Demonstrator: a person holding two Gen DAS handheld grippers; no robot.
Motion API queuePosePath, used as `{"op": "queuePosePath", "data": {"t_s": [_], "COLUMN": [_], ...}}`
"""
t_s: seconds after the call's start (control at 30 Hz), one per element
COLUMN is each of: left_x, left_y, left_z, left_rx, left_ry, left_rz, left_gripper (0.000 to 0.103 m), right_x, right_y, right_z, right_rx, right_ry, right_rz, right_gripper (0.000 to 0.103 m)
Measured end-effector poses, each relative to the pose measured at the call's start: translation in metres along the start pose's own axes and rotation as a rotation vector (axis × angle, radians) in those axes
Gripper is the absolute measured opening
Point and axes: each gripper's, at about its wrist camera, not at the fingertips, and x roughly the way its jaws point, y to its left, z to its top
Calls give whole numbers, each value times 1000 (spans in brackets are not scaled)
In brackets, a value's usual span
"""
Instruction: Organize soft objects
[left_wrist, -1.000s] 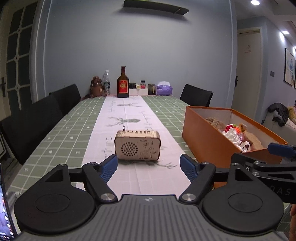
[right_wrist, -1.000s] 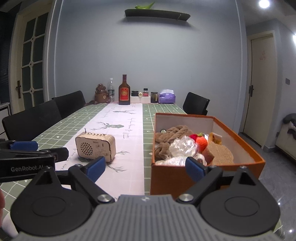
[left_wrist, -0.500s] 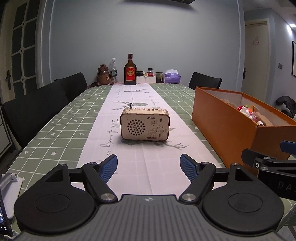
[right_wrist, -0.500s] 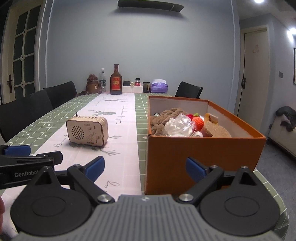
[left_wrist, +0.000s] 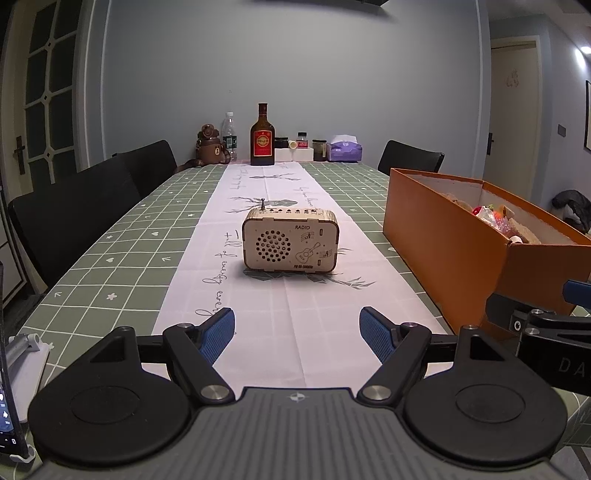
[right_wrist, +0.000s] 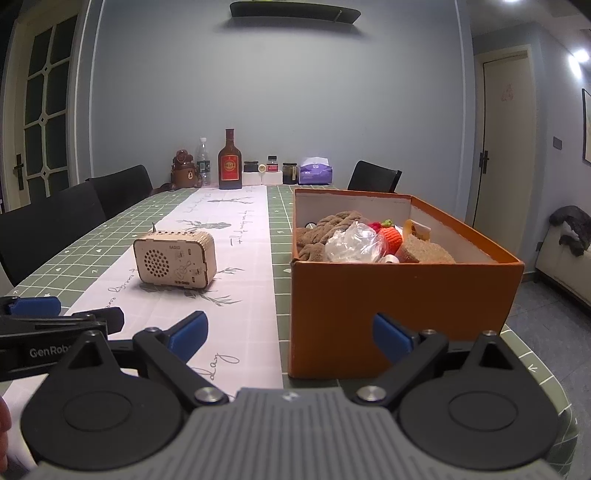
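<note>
An orange box stands on the table's right side and also shows in the left wrist view. It holds soft things: a brown knitted rope, a clear plastic bag, an orange knitted toy and a tan sponge. My right gripper is open and empty, low in front of the box's near wall. My left gripper is open and empty over the white runner, short of the wooden radio.
The wooden radio sits on the runner left of the box. A bottle, jars, a bear toy and a tissue pack line the far end. Black chairs stand along the left side. A phone on a stand is at the near left.
Both grippers have dropped lower toward the table and drawn back slightly; the box's near wall now fills more of the right wrist view. Jaws stay open.
</note>
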Motion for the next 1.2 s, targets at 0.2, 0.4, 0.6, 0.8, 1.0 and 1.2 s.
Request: {"op": "queuePosePath", "data": {"t_s": [0.2,0.4,0.6,0.8,1.0,1.2], "left_x": [1,2,3,5,6,7], "left_y": [0,-1,-1,0,-1,0], "left_z": [-1,-1,-2,-3,-3,-4], "left_rx": [1,1,0,5,10,8], "left_ry": [7,8,14,18,19,24], "left_rz": [3,7,7,11,11,11], "left_gripper": [90,90,90,90,90,90], "right_x": [0,1,3,4,6,7], "right_y": [1,1,1,0,1,1], "right_z": [0,-1,-2,-2,-4,-4], "right_rx": [-1,-3,-3,-3,-5,-1], "right_ry": [-1,2,12,14,22,27], "right_rz": [2,3,4,2,6,4], "right_gripper": [94,94,94,94,94,95]}}
